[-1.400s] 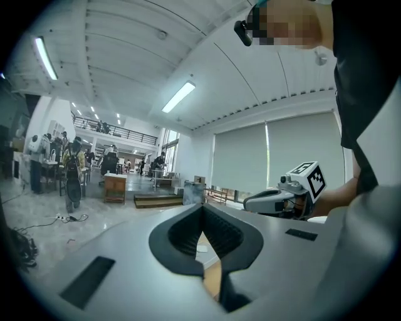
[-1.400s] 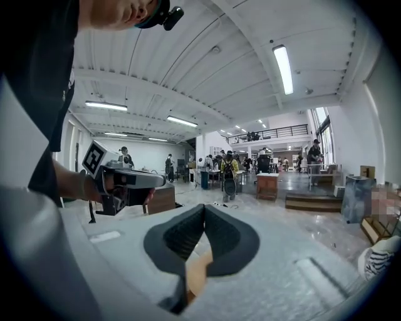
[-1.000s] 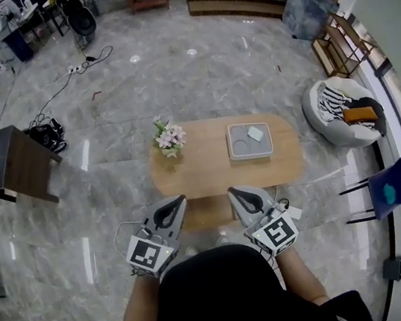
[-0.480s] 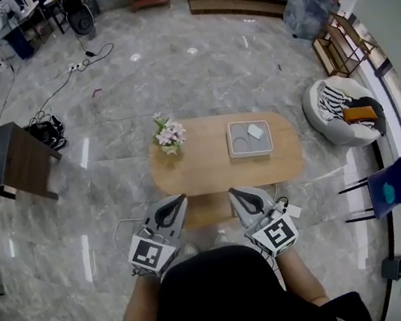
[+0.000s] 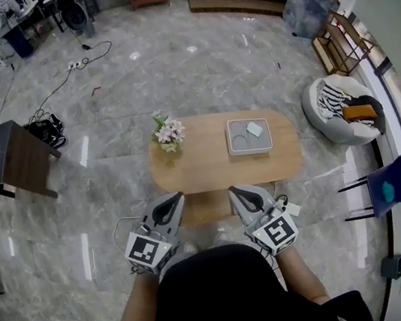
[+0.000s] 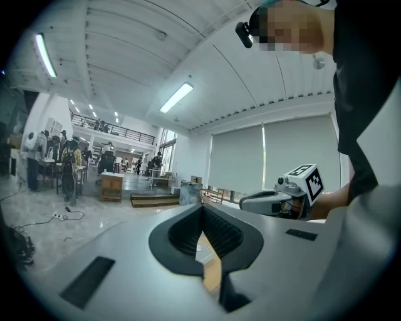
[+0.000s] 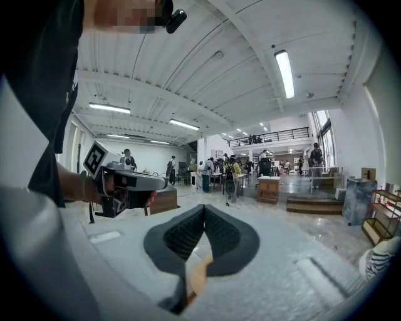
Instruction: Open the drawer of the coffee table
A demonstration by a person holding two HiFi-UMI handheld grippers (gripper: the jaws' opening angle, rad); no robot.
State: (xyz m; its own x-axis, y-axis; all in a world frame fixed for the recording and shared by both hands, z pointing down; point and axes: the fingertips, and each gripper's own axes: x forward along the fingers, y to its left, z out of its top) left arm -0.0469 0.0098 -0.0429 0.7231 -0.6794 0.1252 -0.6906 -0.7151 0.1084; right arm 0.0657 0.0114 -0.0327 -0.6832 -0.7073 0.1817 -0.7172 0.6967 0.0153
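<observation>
An oval wooden coffee table (image 5: pixel 209 168) stands on the marble floor ahead of me, with a lower wooden part (image 5: pixel 204 207) showing under its near edge. My left gripper (image 5: pixel 178 197) and right gripper (image 5: pixel 232 190) hover side by side just short of that near edge, both shut with nothing between the jaws. In the left gripper view the left gripper (image 6: pixel 202 207) has its tips together, and a sliver of the table shows through the gap. The right gripper (image 7: pixel 203 207) looks the same in its own view. The drawer front is hidden from me.
On the table stand a small flower pot (image 5: pixel 168 135) at the left and a grey tray (image 5: pixel 249 139) with small items. A dark side table (image 5: pixel 10 161) is at the left, a white beanbag (image 5: pixel 341 111) and a blue chair (image 5: pixel 395 184) at the right. Cables lie on the floor.
</observation>
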